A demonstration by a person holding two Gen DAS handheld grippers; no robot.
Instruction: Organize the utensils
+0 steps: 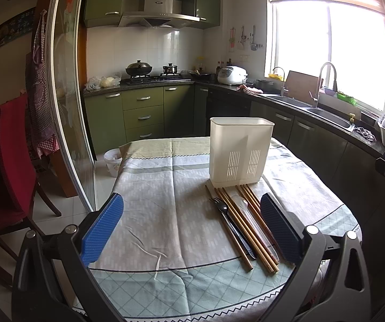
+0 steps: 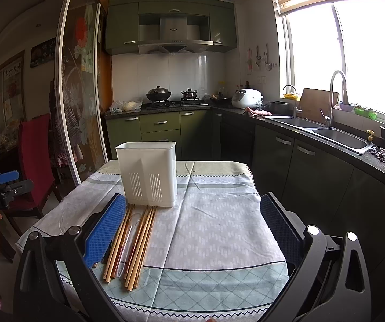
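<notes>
Table (image 1: 149,244) under a grey-and-green patterned cloth (image 1: 165,214): white slotted utensil holder (image 1: 239,151) standing upright, and, just before the holder's base, wooden chopsticks (image 1: 239,225), a black fork (image 1: 226,216) and a clear spoon (image 1: 242,204) lying side by side.

1. The utensil holder (image 1: 239,151) looks like white, slightly translucent plastic, smooth, with slotted vents low on its front.
2. The chopsticks (image 1: 246,230) read as light brown wood or bamboo, matt.
3. The fork (image 1: 223,212) is black plastic with a faint sheen.
4. The spoon (image 1: 242,204) is clear, glassy-looking plastic.
5. The tablecloth (image 2: 214,230) is woven cloth, matt, creased and printed.
6. The left gripper (image 1: 192,228) carries blue pads with a fine bumpy texture; its frame is matt black plastic with shiny metal bolts.
7. The right gripper (image 2: 193,230) looks the same.
8. The sink (image 2: 337,136) and faucet (image 2: 336,94) are brushed metal.
9. The wall tiles (image 1: 144,45) are glossy white.
</notes>
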